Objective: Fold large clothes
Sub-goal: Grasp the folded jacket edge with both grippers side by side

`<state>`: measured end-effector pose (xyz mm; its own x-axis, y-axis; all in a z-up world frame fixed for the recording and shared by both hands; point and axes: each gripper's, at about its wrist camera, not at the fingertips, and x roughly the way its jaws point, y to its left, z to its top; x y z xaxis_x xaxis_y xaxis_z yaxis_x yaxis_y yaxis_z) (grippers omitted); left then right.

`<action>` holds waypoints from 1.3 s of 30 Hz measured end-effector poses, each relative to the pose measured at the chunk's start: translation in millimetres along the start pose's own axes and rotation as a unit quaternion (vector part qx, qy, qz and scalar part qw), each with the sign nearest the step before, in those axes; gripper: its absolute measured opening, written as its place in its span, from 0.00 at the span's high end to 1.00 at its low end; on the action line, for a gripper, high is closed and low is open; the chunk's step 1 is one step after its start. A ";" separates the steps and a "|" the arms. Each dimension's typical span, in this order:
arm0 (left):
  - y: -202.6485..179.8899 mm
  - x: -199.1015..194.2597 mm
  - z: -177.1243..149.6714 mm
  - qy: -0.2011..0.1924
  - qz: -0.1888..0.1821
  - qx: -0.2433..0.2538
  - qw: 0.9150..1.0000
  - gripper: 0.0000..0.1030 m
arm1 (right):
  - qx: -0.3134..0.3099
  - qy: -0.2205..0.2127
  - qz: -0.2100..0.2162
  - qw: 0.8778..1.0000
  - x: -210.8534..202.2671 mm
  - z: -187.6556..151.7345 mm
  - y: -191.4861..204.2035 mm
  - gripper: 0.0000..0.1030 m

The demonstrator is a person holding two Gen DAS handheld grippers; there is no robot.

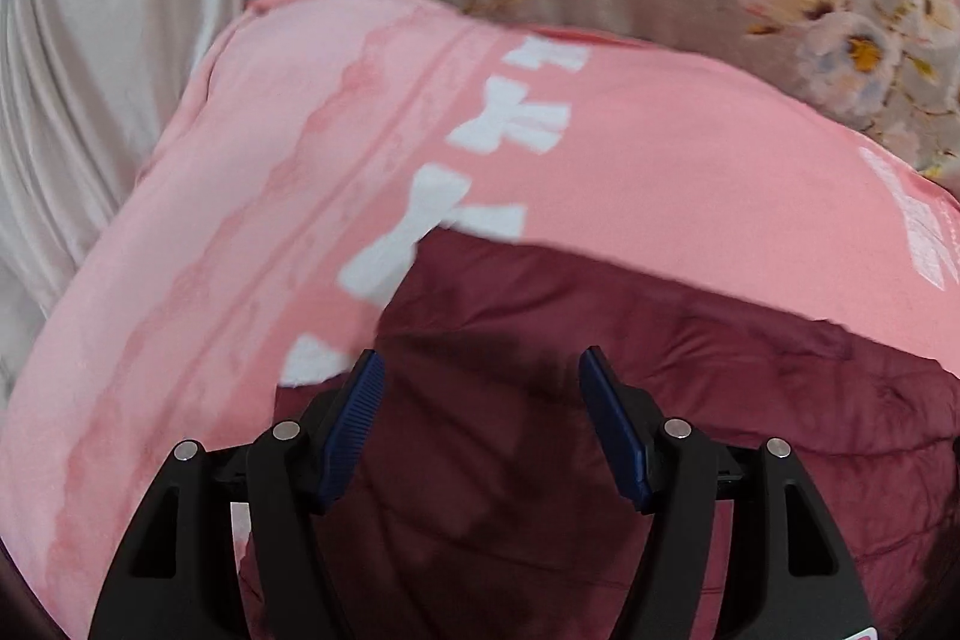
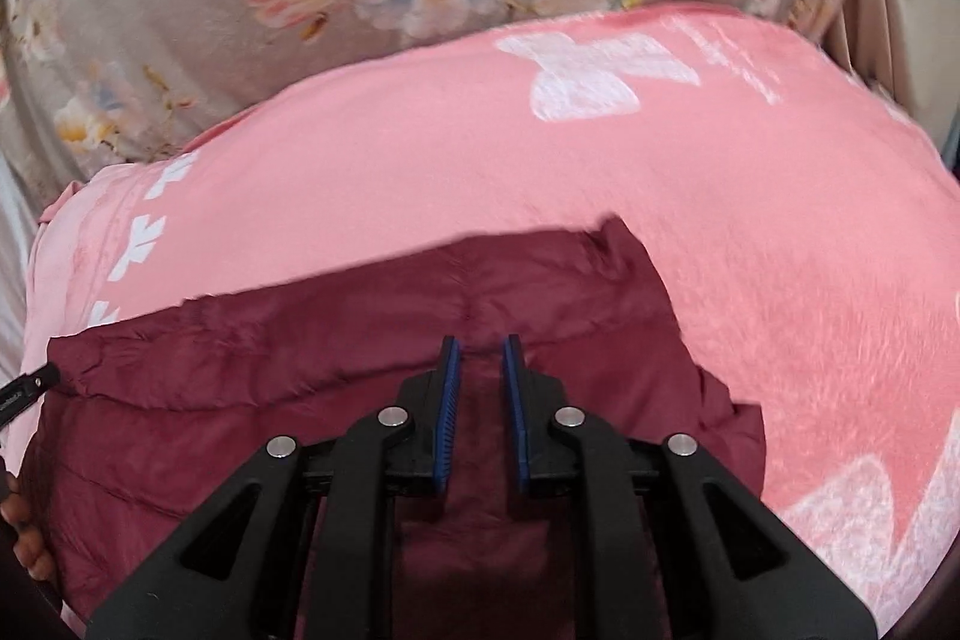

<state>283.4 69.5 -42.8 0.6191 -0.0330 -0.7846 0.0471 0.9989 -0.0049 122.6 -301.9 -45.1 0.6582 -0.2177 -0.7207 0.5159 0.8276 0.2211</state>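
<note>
The left gripper (image 1: 482,361) stands with its blue ribbed pads (image 1: 359,424) wide apart and nothing between them; it hangs over the maroon quilted jacket (image 1: 600,430), and whether the tips touch the fabric cannot be told. The right gripper (image 2: 482,349) has its jaws drawn narrow, with a slim gap between the blue pads (image 2: 451,412); maroon fabric shows through that gap, but no fold can be seen pinched between the pads. In the right wrist view the jacket (image 2: 300,400) lies directly under the tool, its stitched channels running across, one corner peaking just beyond the fingertips. The lower part of the garment is cut off by the frame edge and covered by the black gripper arms in both views, so its full outline and state of folding cannot be made out. The jacket rests on a pink fleece blanket (image 1: 630,142) with white bow motifs (image 1: 510,124); the same blanket (image 2: 600,172) surrounds the jacket on three sides. Beyond the blanket lies a grey floral bedsheet (image 2: 180,10), blurred in places. At the left edge of the right wrist view a dark object (image 2: 27,388) and part of a hand (image 2: 27,532) intrude, both mostly cut off. Plain pale fabric (image 1: 90,70) fills the left margin of the left wrist view.
</note>
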 end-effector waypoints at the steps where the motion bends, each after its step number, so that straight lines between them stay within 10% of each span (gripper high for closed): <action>1: 5.2 8.4 -4.0 0.011 0.005 -0.006 1.000 0.36 | 0.001 0.002 0.002 1.000 2.4 -3.7 -3.1 0.88; 6: 6.8 10.1 -17.8 0.002 0.018 -0.014 1.000 0.36 | -0.025 -0.005 -0.023 0.999 -1.1 -9.3 7.8 0.85; 17: -86.2 -62.3 -62.3 -0.046 -0.052 0.080 0.994 0.37 | -0.148 -0.015 0.080 0.986 -28.1 -77.0 123.5 0.85; 39: -112.6 -30.3 -98.2 -0.042 0.012 0.121 0.992 0.35 | -0.138 0.015 0.084 0.987 -3.5 -93.6 117.7 0.85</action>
<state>182.3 -38.6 -79.4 0.6854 -0.0232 -0.7278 0.2127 0.9623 0.1697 129.7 -155.3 -78.1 0.7033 -0.0545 -0.7088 0.2293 0.9611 0.1537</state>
